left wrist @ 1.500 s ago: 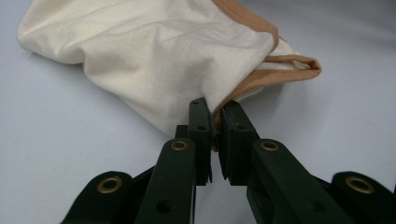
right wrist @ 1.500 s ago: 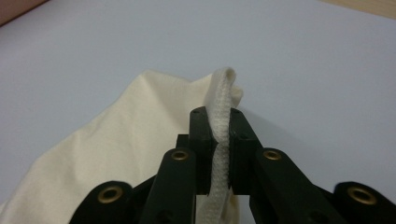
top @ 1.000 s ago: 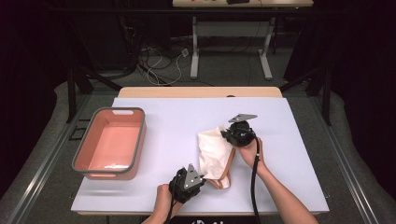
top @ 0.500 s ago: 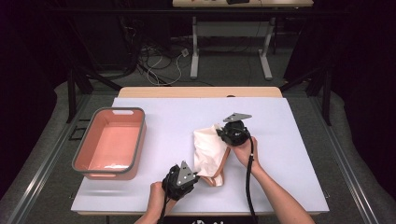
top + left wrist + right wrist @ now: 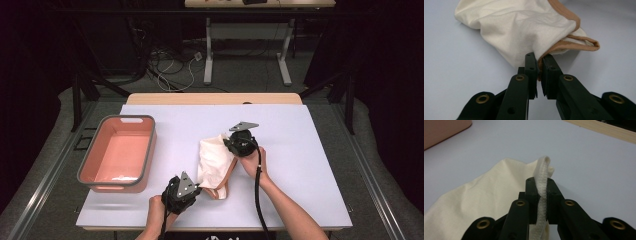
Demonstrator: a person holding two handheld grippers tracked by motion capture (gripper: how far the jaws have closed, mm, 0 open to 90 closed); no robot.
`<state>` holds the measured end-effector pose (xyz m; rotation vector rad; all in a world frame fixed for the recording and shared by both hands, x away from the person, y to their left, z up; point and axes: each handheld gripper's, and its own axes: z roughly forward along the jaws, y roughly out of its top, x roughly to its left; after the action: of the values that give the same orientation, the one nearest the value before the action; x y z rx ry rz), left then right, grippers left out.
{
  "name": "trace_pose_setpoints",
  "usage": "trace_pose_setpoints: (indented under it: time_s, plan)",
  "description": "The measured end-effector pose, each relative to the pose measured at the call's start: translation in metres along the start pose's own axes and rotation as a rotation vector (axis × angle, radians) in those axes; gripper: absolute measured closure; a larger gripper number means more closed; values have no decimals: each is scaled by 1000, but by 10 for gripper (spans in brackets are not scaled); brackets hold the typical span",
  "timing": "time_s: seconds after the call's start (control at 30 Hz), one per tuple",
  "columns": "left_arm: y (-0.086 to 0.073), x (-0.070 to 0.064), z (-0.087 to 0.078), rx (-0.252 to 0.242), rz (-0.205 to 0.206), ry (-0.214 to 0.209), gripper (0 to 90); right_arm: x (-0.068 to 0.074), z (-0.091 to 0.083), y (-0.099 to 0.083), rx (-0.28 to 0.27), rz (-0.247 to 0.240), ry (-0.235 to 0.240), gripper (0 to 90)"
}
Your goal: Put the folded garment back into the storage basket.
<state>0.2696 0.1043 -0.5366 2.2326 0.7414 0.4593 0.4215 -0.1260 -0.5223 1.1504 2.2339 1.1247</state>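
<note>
Salmon-pink plastic at nine o'clock on the table (image 5: 310, 200): the bin (image 5: 145, 160) stands open with a grey rim, and I see nothing in it, just a bare pink floor. Moving right, the left gripper (image 5: 538, 65) sits at about six o'clock, its jaws pinched on the tan-bound hem of the cream cloth (image 5: 214, 162), the hem folded between the pads in the left gripper view. The cloth itself lies bunched in the middle of the table, well apart from the bin, draped between the two tools. At its far end, toward one o'clock of the heap, the right gripper (image 5: 541, 185) clamps a thick white edge of the cloth that stands up between its jaws. Both grips look shallow, right at the tips, so my read is that the sound way through this step is to keep both jaws tight, draw the two held edges apart evenly and low over the table, and avoid a jerk that could strip the hem free. If the bin is the goal, lifting together would keep the fabric from dragging.
</note>
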Motion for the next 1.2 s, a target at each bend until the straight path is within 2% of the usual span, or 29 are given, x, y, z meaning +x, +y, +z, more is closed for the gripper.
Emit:
trace_pose_setpoints:
  time_s: [0.27,0.43,0.57,0.7,0.8,0.87,0.97,1.03,1.2]
  plan:
    - [-12,9,-7,34,-3,31,835,13,13,-1,5,-8,8,836]
    - [-20,13,-7,76,-8,15,833,14,22,-7,47,-6,18,835]
    - [-21,12,-6,98,-5,0,829,10,28,-13,93,25,34,822]
    - [-22,11,-3,124,-1,-16,818,8,29,-15,120,33,34,780]
    - [-22,10,-3,136,-3,-24,788,6,28,-16,139,35,33,693]
    - [-22,10,-3,148,5,-30,732,3,25,-17,148,40,39,553]
    - [-20,9,-3,167,18,-42,583,0,19,-20,161,35,52,441]
    - [-19,10,-3,173,7,-55,471,-2,15,-22,165,33,59,417]
    - [-20,12,-7,175,-16,-82,351,-8,2,-27,166,29,78,347]
